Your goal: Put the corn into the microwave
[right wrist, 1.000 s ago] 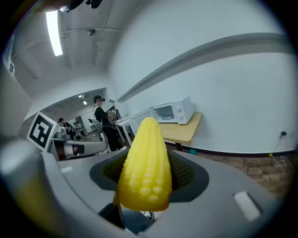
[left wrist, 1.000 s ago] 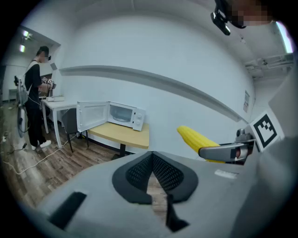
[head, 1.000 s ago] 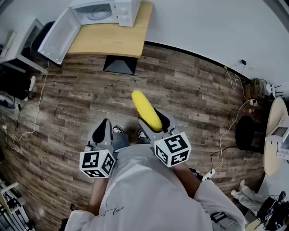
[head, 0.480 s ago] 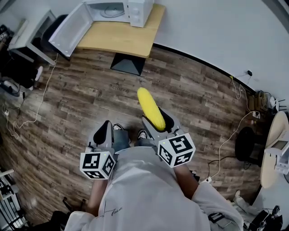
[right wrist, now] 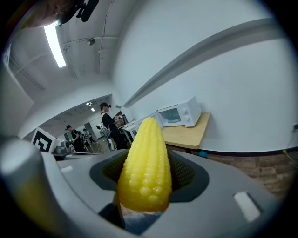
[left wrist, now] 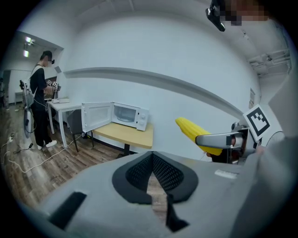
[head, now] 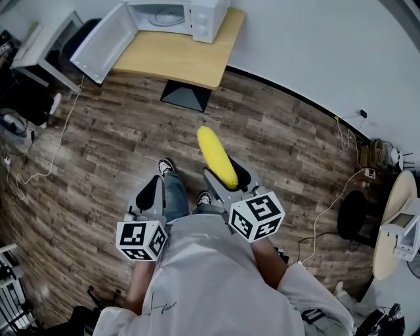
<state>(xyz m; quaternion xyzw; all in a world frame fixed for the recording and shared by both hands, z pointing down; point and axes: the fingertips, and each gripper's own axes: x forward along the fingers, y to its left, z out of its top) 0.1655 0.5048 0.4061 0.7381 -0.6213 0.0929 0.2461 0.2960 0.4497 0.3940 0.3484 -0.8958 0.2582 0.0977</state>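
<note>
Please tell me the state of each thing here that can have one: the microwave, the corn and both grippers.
microwave: its door is swung wide open.
corn: held in the air, not yet in the microwave.
right gripper: shut on the corn.
left gripper: shut, holding nothing.

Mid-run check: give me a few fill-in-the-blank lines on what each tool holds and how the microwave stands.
The right tool is shut on the ___.
The left tool holds ___.
The microwave has its door swung ___.
The microwave stands on a wooden ___.
Missing words: corn; nothing; open; table.
</note>
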